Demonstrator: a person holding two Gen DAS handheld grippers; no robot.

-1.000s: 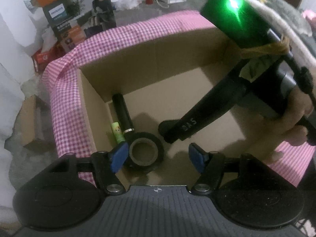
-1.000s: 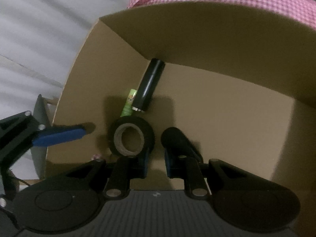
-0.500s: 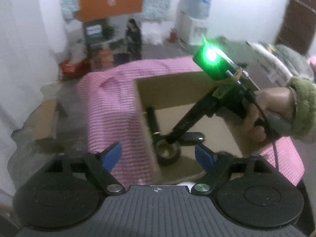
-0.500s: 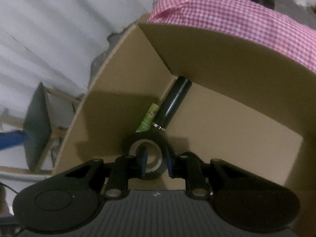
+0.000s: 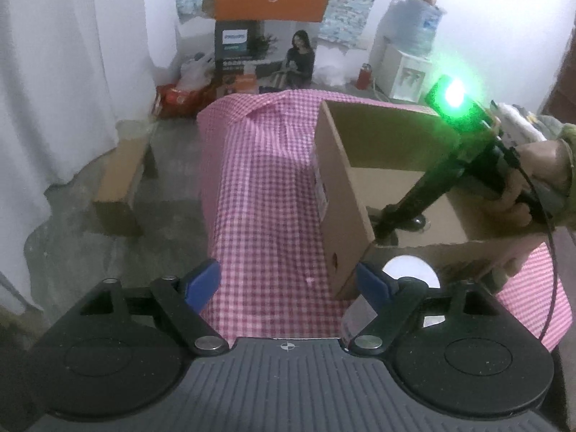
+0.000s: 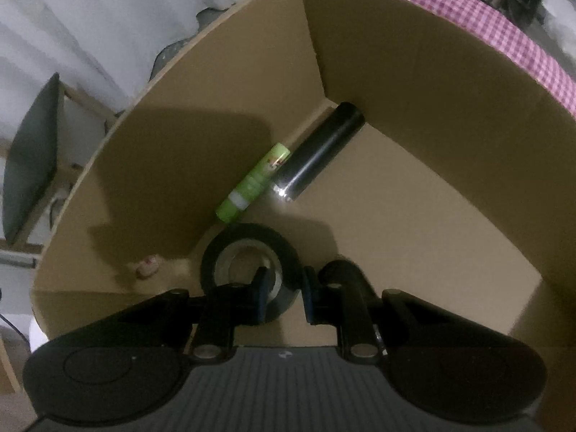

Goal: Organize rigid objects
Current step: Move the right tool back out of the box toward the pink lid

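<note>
An open cardboard box [image 5: 342, 194] stands on a pink checkered cloth [image 5: 266, 180]. On its floor lie a black tape roll [image 6: 248, 232], a green tube [image 6: 253, 183] and a black cylinder [image 6: 318, 151]. My right gripper [image 6: 284, 293] points down into the box and is shut on the roll's wall, with one finger inside the hole and the other outside. A small black rounded object [image 6: 338, 270] lies against its right finger. The left wrist view shows that gripper [image 5: 385, 226] reaching into the box, a green light on its body. My left gripper [image 5: 288, 279] hangs open over the cloth, left of the box, with nothing in it.
A white disc [image 5: 410, 270] lies on the cloth at the box's near wall. A small cardboard box [image 5: 118, 194] sits on the floor to the left. Printed cartons [image 5: 252, 57] and a water dispenser [image 5: 406, 68] stand against the far wall.
My left gripper pulled back out of the box to the left and its jaws widened. My right gripper rolled and moved onto the tape roll, and its fingers now straddle the roll's wall.
</note>
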